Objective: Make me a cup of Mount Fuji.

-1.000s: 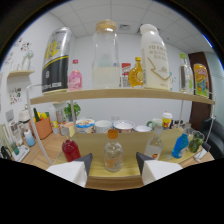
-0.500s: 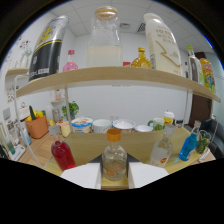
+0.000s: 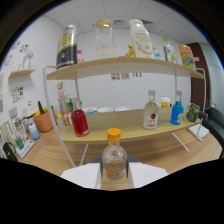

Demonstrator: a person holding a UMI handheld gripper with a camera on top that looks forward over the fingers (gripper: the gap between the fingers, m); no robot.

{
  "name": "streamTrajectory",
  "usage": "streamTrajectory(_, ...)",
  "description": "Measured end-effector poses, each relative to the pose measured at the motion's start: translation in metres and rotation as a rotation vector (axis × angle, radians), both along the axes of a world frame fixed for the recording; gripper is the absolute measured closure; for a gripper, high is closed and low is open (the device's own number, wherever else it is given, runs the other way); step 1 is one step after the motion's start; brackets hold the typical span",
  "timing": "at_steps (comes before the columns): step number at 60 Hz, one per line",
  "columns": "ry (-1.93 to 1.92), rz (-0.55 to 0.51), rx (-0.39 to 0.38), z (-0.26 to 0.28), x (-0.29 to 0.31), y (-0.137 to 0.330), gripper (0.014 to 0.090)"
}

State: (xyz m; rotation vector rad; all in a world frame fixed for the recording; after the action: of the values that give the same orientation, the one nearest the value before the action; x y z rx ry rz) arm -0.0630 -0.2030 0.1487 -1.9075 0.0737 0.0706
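Your gripper (image 3: 114, 176) has its jaws closed on the small bottle (image 3: 114, 161) with the orange cap (image 3: 114, 134), pressing on the lower body from both sides; the bottle stands upright between them, lifted in front of the wooden shelf (image 3: 125, 130). It looks like clear glass or hard plastic, part full, so expect it to be stiff, smooth and a little slippery, with modest weight that shifts as liquid sloshes. Hold it low on the body, as now, and keep it upright. The red bottle (image 3: 79, 122) stands near the shelf's left end.
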Motion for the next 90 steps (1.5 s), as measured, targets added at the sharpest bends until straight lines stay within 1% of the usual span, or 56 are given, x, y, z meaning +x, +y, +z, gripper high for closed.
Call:
streamTrajectory(7, 0.117, -0.006, -0.049, -0.027, -0.004, -0.013, 0.0694)
streamTrajectory(14, 0.372, -0.032, -0.116, -0.044, -0.013, -0.017, 0.0694)
streamTrajectory(20, 0.586, -0.048, -0.123, -0.046, -0.016, -0.016, 0.0694)
streamTrajectory(25, 0.788, -0.052, -0.134, -0.039, -0.022, -0.015, 0.0692)
streamTrajectory(35, 1.166, -0.070, -0.131, -0.023, -0.022, -0.010, 0.0694)
streamTrajectory(40, 1.286, -0.088, -0.117, -0.017, -0.017, -0.008, 0.0695)
streamTrajectory(54, 1.643, -0.153, -0.122, -0.021, 0.000, -0.005, 0.0696)
streamTrajectory(61, 1.760, -0.158, -0.121, -0.019, 0.004, -0.006, 0.0694)
streamTrajectory(73, 1.683, -0.153, -0.125, -0.016, 0.000, -0.007, 0.0697)
streamTrajectory(80, 1.393, -0.108, -0.087, 0.005, -0.005, -0.013, 0.0695)
streamTrajectory(85, 1.098, -0.070, -0.021, 0.028, -0.011, -0.017, 0.0692)
streamTrajectory(90, 0.772, -0.042, 0.064, 0.051, -0.021, -0.019, 0.0692)
